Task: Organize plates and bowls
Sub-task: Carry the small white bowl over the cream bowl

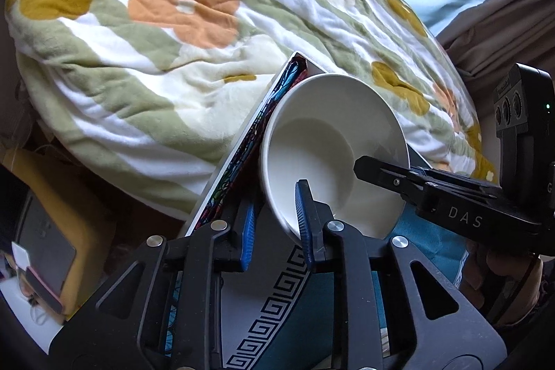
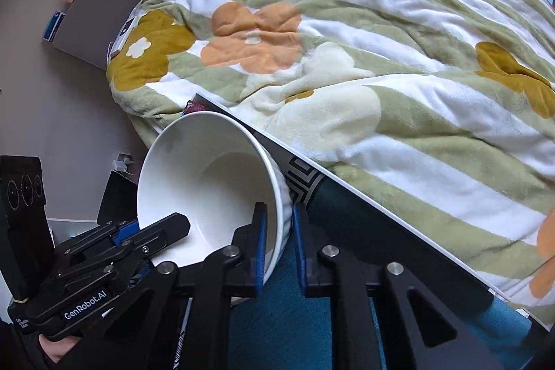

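Note:
A white bowl (image 1: pixel 329 148) is held tilted above a patterned tray or board (image 1: pixel 267 307). My left gripper (image 1: pixel 275 224) has its blue pads astride the bowl's near rim, one inside and one outside. My right gripper (image 2: pixel 279 248) is shut on the opposite rim of the bowl (image 2: pixel 208 182), one pad inside and one on the ribbed outer wall. Each gripper shows in the other's view: the right one (image 1: pixel 381 172) reaches in from the right, the left one (image 2: pixel 166 227) from the lower left.
A quilt with green stripes and flowers (image 1: pixel 166 33) covers the bed behind the bowl. The board (image 2: pixel 364 224) with a key-pattern border and teal middle lies along the bed edge. A yellow box (image 1: pixel 69 196) and a phone (image 1: pixel 45 266) sit at the lower left.

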Demonstrator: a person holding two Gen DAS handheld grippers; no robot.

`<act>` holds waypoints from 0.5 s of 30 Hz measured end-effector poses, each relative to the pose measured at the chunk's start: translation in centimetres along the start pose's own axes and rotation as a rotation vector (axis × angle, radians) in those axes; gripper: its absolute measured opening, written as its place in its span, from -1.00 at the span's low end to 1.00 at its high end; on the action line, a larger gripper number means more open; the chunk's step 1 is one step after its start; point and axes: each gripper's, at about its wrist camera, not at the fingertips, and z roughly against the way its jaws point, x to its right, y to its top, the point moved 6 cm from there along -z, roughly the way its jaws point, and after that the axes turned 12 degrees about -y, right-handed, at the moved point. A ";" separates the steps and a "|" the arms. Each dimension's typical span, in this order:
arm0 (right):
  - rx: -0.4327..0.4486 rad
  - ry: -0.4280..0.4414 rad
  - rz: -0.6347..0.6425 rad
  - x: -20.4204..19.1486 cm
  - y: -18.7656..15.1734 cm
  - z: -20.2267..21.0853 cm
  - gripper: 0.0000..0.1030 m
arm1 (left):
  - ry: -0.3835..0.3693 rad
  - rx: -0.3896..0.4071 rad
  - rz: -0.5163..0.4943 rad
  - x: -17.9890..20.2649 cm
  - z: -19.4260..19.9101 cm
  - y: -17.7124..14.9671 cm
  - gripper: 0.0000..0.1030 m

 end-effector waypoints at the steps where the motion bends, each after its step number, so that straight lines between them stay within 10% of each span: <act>1: 0.003 -0.003 0.002 0.0 -0.1 0.0 -0.73 | 0.002 0.003 -0.009 0.2 0.2 0.0 -0.63; 15: 0.145 0.006 -0.047 0.7 -3.2 8.1 -0.73 | 0.020 0.060 -0.167 7.9 6.4 -2.1 -0.63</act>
